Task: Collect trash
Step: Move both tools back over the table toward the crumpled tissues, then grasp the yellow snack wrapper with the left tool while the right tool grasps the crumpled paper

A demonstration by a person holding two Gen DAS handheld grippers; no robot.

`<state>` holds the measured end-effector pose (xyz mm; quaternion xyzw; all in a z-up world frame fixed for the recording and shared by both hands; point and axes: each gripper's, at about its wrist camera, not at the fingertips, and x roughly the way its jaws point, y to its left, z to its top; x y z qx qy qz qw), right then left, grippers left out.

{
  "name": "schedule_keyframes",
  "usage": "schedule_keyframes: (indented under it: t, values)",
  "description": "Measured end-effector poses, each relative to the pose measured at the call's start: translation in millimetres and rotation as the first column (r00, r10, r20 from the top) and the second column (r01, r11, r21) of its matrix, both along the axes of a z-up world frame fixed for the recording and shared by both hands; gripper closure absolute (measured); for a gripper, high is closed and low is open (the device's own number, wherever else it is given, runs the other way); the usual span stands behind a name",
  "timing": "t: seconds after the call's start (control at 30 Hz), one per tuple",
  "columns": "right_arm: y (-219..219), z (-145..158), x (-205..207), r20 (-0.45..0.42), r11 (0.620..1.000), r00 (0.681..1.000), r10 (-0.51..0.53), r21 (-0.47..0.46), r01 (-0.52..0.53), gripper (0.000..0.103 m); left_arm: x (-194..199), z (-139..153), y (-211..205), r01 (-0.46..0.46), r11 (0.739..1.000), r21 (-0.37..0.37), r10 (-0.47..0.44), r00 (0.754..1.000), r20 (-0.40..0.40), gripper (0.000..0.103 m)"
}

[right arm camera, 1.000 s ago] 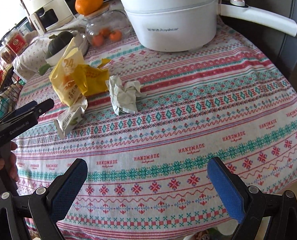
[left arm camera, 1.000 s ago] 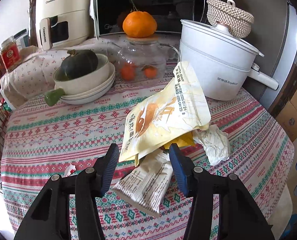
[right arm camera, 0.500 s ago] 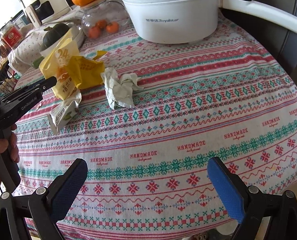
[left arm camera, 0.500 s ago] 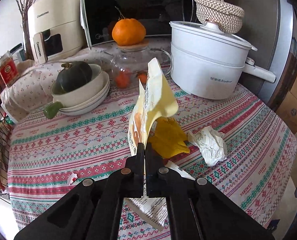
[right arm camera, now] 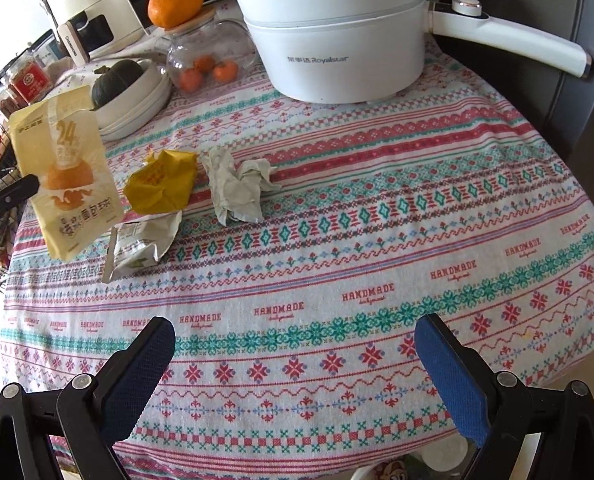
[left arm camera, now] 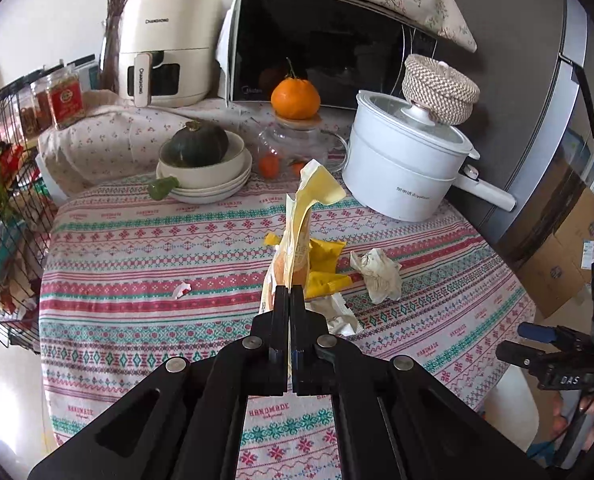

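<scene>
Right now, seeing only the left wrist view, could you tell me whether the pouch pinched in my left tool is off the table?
Observer: Yes. In the right wrist view the yellow pouch hangs face-on from the left tool, with its lower corner apparently clear of the tablecloth.
Operator: Thank you. Is the white wrapper stuck to it?
Observer: No. The white wrapper lies on the cloth next to the pouch's lower corner, and I see no contact between them.
Operator: Is the right tool free for the next piece?
Observer: Yes. The right tool has its jaws wide open with nothing between them, over bare cloth on the near side of the crumpled paper.
</scene>
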<state>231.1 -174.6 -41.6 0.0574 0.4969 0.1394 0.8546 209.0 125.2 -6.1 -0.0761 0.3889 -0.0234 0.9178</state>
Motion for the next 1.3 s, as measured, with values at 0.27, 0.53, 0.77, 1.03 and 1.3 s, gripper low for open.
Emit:
schedule_keyframes:
  t: [0.27, 0.53, 0.77, 1.03, 1.3]
  values:
    - [8.4, -12.7, 5.1, -0.034, 0.999, 0.999, -0.029, 0.027, 0.030, 0.004, -22.4, -8.8, 18.1, -0.016, 1.000, -0.005, 0.016, 1.000, 0.004, 0.103]
    - [22.3, -28.9, 34.3, -0.040, 1.000, 0.999, -0.015, -0.019, 0.014, 0.008, -17.2, -14.5, 38.0, -0.037, 0.998, -0.047, 0.036, 0.999, -0.026, 0.103]
    - [48.6, -45.9, 75.0, -0.052, 0.998, 0.999, 0.008, 0.060, -0.005, 0.015, -14.3, -10.5, 54.2, -0.062, 0.992, -0.108, 0.059, 0.998, -0.033, 0.103]
    - [78.1, -66.7, 115.7, -0.079, 0.996, 0.997, -0.008, 0.092, 0.015, 0.027, -16.0, -7.9, 54.9, -0.054, 0.988, -0.145, 0.050, 0.998, -0.031, 0.103]
    - [83.2, -81.2, 121.1, -0.110, 0.993, 0.994, -0.008, 0.115, 0.020, 0.067, -21.4, -2.3, 49.3, -0.035, 0.987, -0.157, 0.033, 0.999, -0.014, 0.103]
